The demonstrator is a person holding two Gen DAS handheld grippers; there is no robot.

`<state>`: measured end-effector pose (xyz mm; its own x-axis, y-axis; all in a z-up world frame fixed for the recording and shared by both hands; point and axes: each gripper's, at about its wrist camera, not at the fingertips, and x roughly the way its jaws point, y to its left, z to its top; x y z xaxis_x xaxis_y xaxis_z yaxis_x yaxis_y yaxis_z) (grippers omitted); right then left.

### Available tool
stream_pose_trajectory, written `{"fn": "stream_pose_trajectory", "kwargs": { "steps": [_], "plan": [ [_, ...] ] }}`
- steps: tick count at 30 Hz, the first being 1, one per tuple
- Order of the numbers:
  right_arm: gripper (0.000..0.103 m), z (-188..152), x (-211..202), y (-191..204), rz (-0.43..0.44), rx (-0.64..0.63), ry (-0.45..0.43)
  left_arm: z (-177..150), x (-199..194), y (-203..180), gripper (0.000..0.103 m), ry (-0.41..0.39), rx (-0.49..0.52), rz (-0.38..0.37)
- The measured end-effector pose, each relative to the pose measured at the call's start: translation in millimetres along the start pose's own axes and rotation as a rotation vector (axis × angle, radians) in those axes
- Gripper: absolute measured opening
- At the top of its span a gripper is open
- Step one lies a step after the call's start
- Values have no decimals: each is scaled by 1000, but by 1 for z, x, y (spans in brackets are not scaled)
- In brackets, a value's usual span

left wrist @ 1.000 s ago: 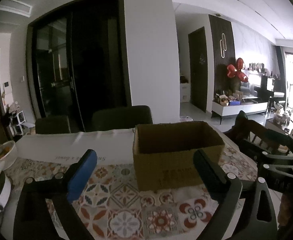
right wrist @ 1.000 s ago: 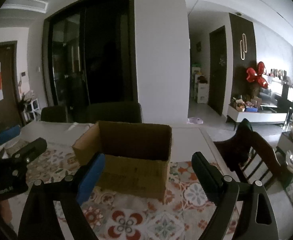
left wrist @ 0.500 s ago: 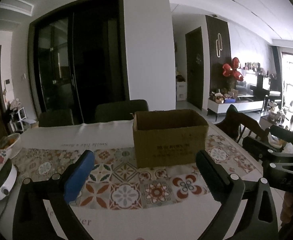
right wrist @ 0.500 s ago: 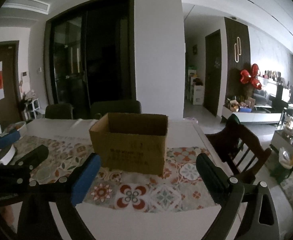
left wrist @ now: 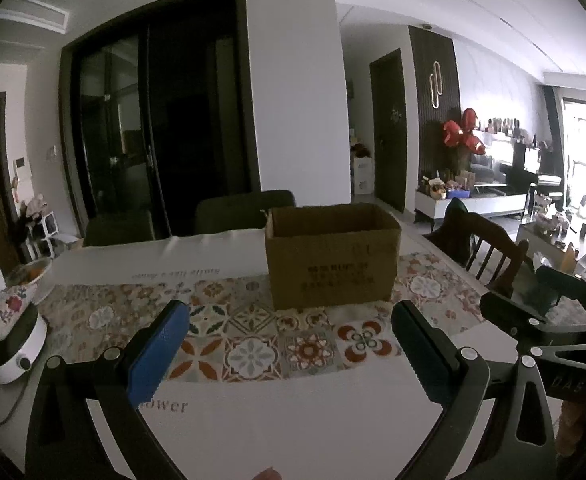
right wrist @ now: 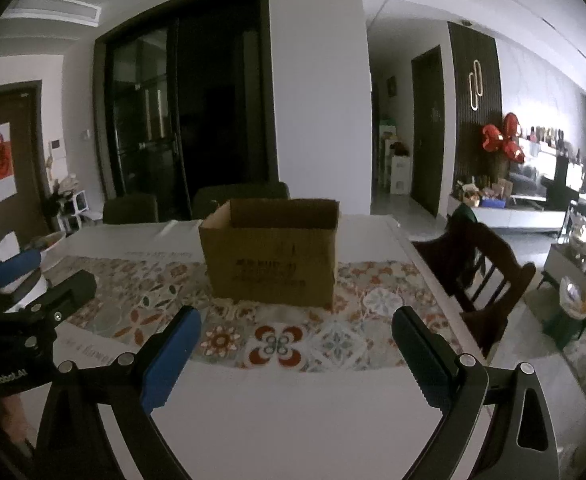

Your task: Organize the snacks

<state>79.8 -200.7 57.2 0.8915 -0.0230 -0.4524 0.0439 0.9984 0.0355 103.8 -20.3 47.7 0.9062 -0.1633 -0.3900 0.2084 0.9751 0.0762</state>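
An open brown cardboard box point(left wrist: 331, 258) stands on the patterned table runner point(left wrist: 233, 344), also in the right wrist view point(right wrist: 271, 258). Its inside is hidden from here. No snacks are in view. My left gripper point(left wrist: 291, 322) is open and empty, held back over the white near part of the table. My right gripper point(right wrist: 297, 326) is open and empty, level with it to the right. Each gripper shows at the edge of the other's view: the right one point(left wrist: 549, 320) and the left one point(right wrist: 33, 300).
A white appliance point(left wrist: 11, 350) with a floral cloth and a bowl point(left wrist: 31, 274) sit at the table's left end. A dark wooden chair point(right wrist: 481, 264) stands at the right side. Two dark chairs point(left wrist: 245, 208) are behind the table.
Both grippers have pulled back from the box toward the near table edge. The box looks smaller and farther away. Both stay open.
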Motion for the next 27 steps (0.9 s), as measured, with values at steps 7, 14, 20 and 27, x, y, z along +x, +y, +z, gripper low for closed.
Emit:
{"fn": "stream_pose_trajectory", "kwargs": {
  "steps": [7,14,20,27],
  "plan": [
    [97,-10,-11,-6,-9,11,9,-6,-6,-6,103,4,3,-17],
    [97,-11,-21,-9,-28,11,-4,-7,-8,-8,103,1,6,-16],
    [97,-12,-24,-10,-22,11,-1,-7,-10,-9,103,-2,6,-16],
    [97,-11,-26,-11,-22,11,-2,-5,-12,-11,103,-5,7,-18]
  ]
}}
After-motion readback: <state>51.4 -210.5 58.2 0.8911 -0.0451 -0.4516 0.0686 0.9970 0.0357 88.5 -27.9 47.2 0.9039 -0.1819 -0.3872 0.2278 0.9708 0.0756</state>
